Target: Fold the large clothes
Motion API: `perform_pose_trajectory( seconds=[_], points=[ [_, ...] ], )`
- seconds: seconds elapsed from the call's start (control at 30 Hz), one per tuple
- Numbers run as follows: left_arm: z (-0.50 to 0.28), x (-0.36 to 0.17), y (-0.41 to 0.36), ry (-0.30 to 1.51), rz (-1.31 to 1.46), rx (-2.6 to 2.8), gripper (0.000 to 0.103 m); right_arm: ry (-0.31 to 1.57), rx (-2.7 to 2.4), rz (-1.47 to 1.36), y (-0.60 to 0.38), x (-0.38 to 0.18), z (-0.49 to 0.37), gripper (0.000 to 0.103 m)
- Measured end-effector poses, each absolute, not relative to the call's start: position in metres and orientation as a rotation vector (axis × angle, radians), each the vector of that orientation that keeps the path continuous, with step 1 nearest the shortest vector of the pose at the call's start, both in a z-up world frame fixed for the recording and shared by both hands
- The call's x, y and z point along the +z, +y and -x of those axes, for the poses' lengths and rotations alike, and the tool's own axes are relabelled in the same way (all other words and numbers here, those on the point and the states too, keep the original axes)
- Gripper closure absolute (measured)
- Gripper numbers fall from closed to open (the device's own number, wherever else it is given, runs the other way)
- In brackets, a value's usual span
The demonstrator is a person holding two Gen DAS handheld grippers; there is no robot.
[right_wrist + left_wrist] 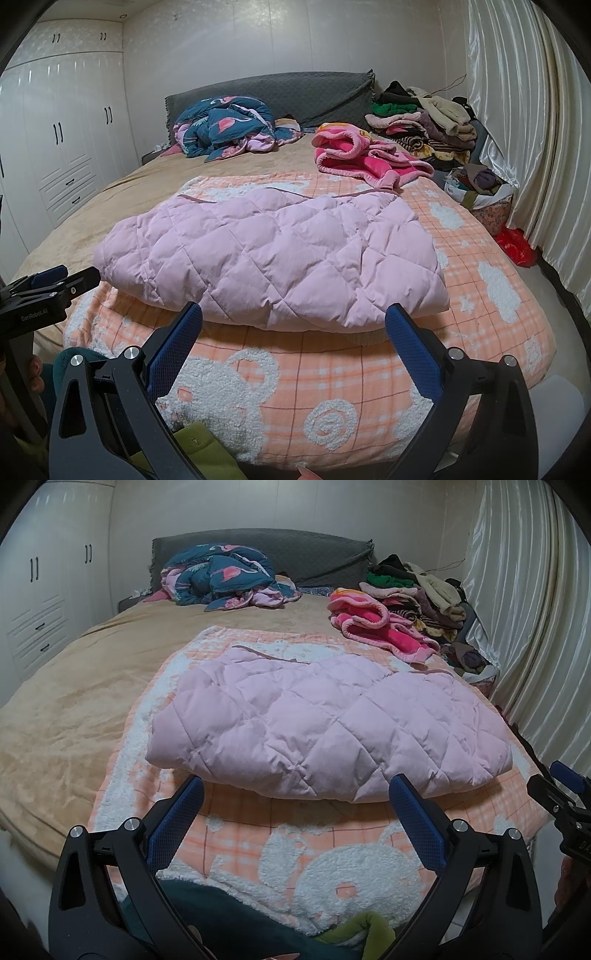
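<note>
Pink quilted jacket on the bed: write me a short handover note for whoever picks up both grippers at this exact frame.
Left gripper: open, empty, just short of the near edge of the pink quilted jacket.
Right gripper: open, empty, likewise at the jacket's near edge.
Jacket: lies folded into a compact bundle on the orange plaid blanket, touched by neither gripper.
Done: this jacket looks folded.
Left: probably set it aside, then take the next piece; a loose pink fleece garment lies behind it, and a clothes pile sits by the headboard. Whether the pile is finished work cannot be told.
</note>
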State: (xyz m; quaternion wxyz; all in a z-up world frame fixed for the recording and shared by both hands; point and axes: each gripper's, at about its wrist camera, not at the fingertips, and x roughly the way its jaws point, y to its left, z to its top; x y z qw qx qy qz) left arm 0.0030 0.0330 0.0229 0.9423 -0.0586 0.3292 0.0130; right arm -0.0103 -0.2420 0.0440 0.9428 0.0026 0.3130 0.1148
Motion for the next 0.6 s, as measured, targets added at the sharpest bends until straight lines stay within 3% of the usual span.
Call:
perform_pose_trajectory(
  seconds=[0.6],
  points=[
    [-0.0015, 0.0248, 0.0334, 0.669, 0.112, 0.035, 0.009, 0.637, 0.239, 0.001, -0.2384, 0.0468, 0.0092, 0.004]
  ],
)
